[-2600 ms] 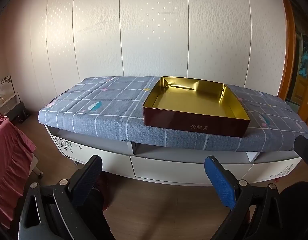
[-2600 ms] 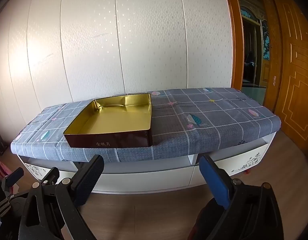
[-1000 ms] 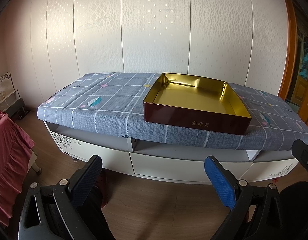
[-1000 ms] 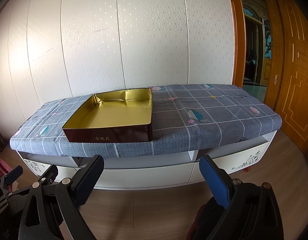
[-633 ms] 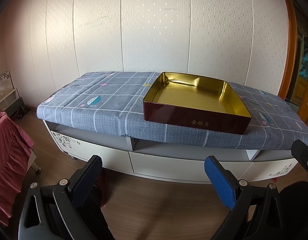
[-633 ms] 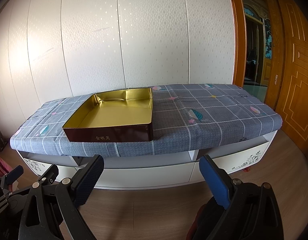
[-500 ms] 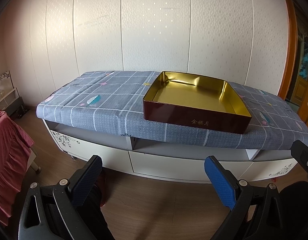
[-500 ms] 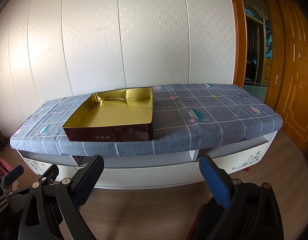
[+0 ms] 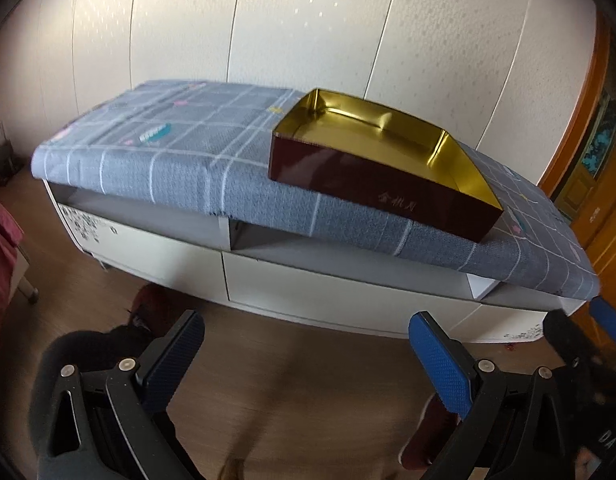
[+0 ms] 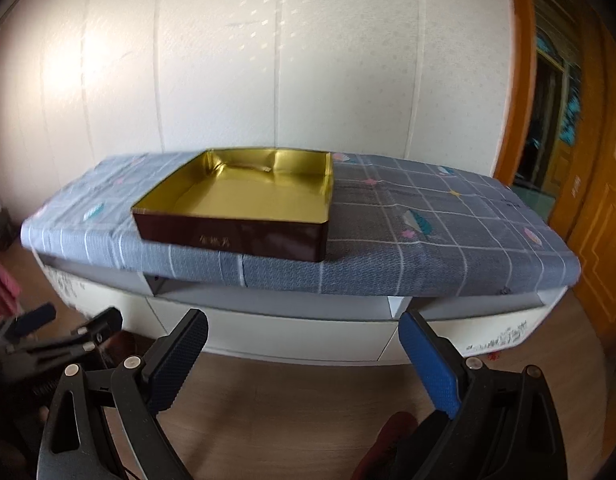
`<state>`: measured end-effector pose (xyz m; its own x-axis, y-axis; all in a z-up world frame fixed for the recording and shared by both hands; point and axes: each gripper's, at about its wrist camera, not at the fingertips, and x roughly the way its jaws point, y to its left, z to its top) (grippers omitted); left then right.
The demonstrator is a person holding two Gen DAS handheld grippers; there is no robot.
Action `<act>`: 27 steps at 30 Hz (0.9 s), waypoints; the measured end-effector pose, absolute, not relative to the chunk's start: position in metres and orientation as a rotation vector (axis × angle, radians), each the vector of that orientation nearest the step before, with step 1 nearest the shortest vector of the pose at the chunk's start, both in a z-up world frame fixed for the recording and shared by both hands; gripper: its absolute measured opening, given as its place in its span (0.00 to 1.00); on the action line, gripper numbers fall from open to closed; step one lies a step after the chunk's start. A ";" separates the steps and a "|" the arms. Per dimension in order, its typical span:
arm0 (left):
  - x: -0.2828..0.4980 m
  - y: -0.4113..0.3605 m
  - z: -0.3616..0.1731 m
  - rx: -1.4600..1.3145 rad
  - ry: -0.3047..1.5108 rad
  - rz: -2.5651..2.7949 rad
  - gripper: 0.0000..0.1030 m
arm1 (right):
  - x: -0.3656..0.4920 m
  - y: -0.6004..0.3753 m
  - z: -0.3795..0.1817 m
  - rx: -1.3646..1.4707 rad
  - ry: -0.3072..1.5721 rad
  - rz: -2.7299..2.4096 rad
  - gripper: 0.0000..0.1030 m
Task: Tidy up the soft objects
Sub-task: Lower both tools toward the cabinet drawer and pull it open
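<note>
I see both grippers low over the wooden floor [image 9: 292, 364], in front of a long white cabinet that serves as the counter [image 10: 292, 332]. The left gripper [image 9: 306, 354] has its jaws spread wide with nothing between them, one dark blue pad on the left and a brighter blue pad on the right. The right gripper [image 10: 302, 348] is the same: jaws wide apart, holding nothing. In the right wrist view I can also make out the left gripper as a blurred black frame at the lower left, and in the left wrist view the tip of the right gripper shows at the far right edge. The counter top is covered by a grey-blue checked cloth [image 9: 180, 156] with small feather and star motifs; the cloth hangs over the front edge above open shelf slots. On the cloth sits a shallow square tin box [image 10: 236, 236], dark red outside with gold lettering on its front wall that I cannot read, and shiny gold inside. It rests flat, close to the front edge of the counter, roughly in the middle of its length, and its gold interior shows only bare metal. Behind the counter is a white panelled wall [image 10: 308, 60], and an orange wooden door frame [image 10: 524, 80] stands to the right. Both views are somewhat blurred. At the left edge of the left wrist view I see a strip of red fabric [image 9: 0, 256].
</note>
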<state>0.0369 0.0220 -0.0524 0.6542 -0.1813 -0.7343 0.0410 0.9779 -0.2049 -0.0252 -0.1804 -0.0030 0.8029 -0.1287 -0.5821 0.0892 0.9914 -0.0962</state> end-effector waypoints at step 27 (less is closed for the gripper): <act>0.200 0.058 -0.252 -0.729 1.362 0.067 1.00 | 0.146 -0.145 -0.262 -0.982 1.123 0.158 0.94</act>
<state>0.2002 0.0579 -0.2520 0.2416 -0.3612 -0.9007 -0.4484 0.7816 -0.4337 0.1456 -0.1448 -0.2616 0.4688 -0.3503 -0.8109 -0.5602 0.5918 -0.5796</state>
